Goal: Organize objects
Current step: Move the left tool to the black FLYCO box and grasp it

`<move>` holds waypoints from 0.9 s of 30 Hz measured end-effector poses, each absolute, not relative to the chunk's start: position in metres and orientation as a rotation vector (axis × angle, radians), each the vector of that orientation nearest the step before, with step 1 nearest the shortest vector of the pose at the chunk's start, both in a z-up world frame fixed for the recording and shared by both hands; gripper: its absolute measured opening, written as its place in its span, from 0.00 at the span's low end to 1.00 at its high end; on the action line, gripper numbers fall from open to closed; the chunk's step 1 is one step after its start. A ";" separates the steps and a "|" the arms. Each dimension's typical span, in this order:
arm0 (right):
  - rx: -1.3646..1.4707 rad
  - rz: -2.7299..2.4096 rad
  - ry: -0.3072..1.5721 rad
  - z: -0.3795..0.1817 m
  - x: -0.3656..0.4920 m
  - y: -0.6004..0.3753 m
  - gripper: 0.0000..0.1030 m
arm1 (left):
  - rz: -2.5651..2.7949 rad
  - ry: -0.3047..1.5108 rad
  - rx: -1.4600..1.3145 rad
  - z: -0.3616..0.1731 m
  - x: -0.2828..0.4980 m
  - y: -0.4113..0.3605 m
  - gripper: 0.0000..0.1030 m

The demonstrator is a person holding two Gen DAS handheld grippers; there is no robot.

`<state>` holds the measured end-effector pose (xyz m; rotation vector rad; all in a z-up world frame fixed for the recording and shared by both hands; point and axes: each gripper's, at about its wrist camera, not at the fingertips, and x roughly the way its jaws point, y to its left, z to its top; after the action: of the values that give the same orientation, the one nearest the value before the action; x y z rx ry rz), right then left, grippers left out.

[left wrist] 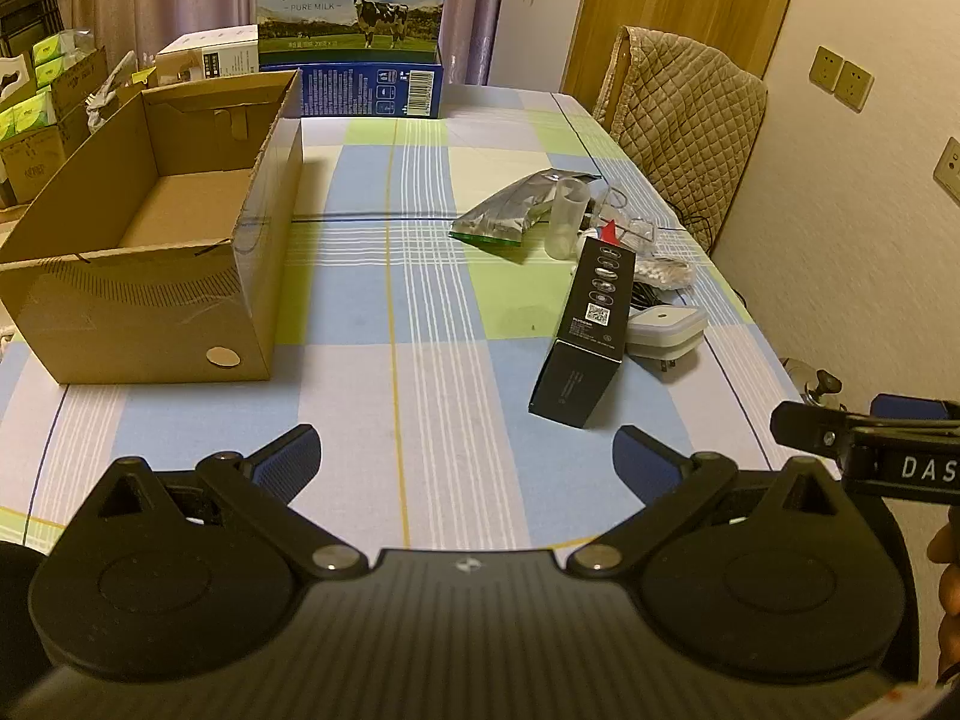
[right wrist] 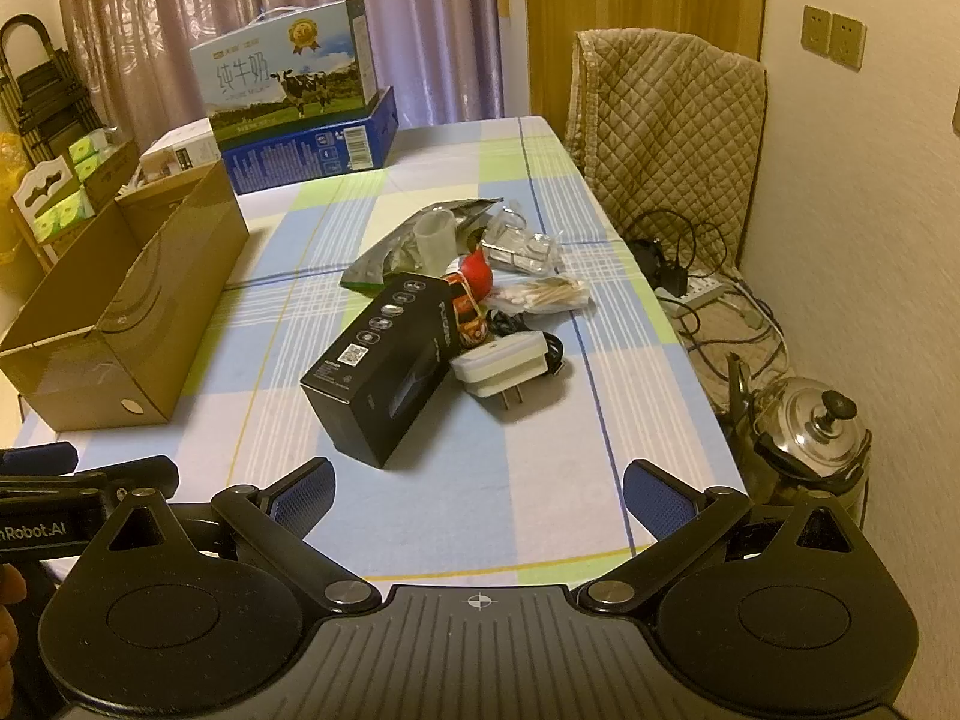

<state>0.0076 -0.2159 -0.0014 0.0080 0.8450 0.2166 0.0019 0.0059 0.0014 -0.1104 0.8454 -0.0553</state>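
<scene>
Where clutter lies, black box (right wrist: 384,360) fronts white plug (right wrist: 507,363).

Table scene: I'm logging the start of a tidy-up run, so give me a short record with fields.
surface: table with checked cloth
container: open cardboard box, nothing visible inside
clutter pile: black box, white plug adapter, foil pouch, clear plastic cup, red toy car, bag of cotton swabs
pile position: to the right of the cardboard box, apart from it
left gripper: open, holding nothing
right gripper: open, holding nothing
progress: nothing packed yet
</scene>
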 end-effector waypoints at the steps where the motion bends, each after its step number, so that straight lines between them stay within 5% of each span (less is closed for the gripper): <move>1: 0.008 0.216 0.846 -0.001 0.008 -0.217 0.97 | -0.057 0.846 -0.112 0.001 0.002 0.006 0.99; 27: 0.019 0.221 0.825 -0.009 0.010 -0.220 0.97 | -0.058 0.837 -0.117 -0.002 0.007 0.007 0.99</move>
<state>0.0098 -0.2198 -0.0094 0.0191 0.8254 0.2214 0.0073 0.0072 -0.0021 -0.1168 0.8366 -0.0581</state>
